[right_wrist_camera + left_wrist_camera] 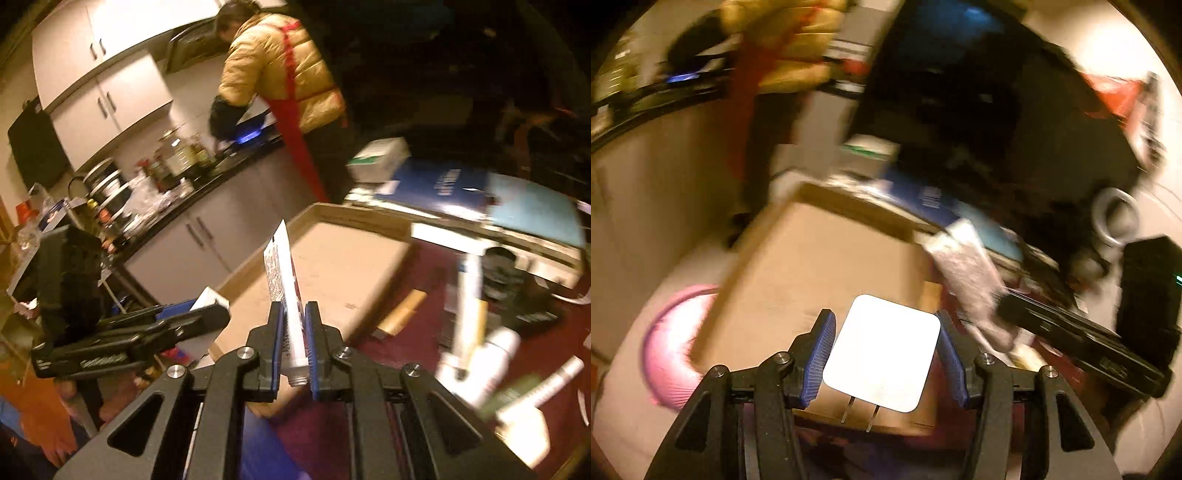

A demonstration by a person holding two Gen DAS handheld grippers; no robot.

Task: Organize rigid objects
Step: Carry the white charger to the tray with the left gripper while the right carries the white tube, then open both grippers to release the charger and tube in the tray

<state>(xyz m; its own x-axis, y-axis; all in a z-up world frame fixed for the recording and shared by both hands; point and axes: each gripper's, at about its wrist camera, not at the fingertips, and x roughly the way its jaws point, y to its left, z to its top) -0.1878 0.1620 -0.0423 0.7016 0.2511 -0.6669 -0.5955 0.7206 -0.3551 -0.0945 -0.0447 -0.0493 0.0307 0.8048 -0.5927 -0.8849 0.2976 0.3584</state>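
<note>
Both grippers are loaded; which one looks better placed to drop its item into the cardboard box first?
Probably the left. The left gripper holds the white charger directly over the cardboard box; the right gripper grips the white tube nearer the box's corner.

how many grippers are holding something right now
2. The left gripper clamps a white plug adapter over the cardboard box; the right gripper pinches a white tube beside it.
</note>
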